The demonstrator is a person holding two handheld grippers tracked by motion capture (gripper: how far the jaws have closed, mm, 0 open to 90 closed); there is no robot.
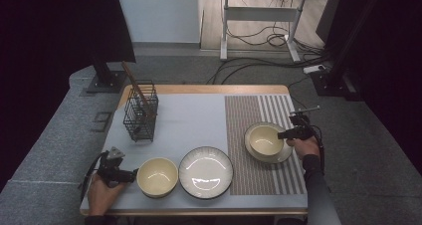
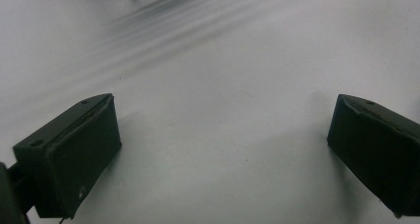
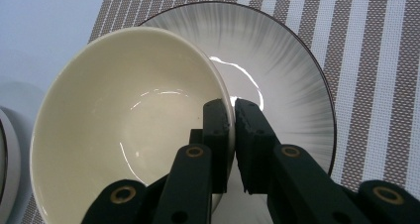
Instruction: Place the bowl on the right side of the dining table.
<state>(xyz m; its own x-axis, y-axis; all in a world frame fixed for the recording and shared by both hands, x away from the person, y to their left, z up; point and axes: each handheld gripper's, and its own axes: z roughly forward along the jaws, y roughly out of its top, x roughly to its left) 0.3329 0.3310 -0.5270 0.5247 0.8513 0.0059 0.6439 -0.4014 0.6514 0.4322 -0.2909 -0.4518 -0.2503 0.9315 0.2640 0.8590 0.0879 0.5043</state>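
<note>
A cream bowl (image 1: 263,139) stands over a grey-white plate (image 1: 284,156) on the striped placemat at the right. My right gripper (image 1: 284,134) is shut on the bowl's right rim. In the right gripper view the jaws (image 3: 232,107) pinch the rim of the bowl (image 3: 124,120), one inside and one outside, with the plate (image 3: 292,85) beneath; the bowl looks slightly tilted. A second cream bowl (image 1: 157,176) sits near the front left. My left gripper (image 1: 130,175) rests just left of it, open. Its fingers (image 2: 74,154) stand wide apart over bare pale mat, with nothing between them.
Another grey-white plate (image 1: 205,171) lies front centre between the two bowls. A black wire basket (image 1: 141,113) holding brown sticks stands at the back left. The brown-striped placemat (image 1: 249,115) covers the table's right part. The pale mat (image 1: 189,120) covers the rest.
</note>
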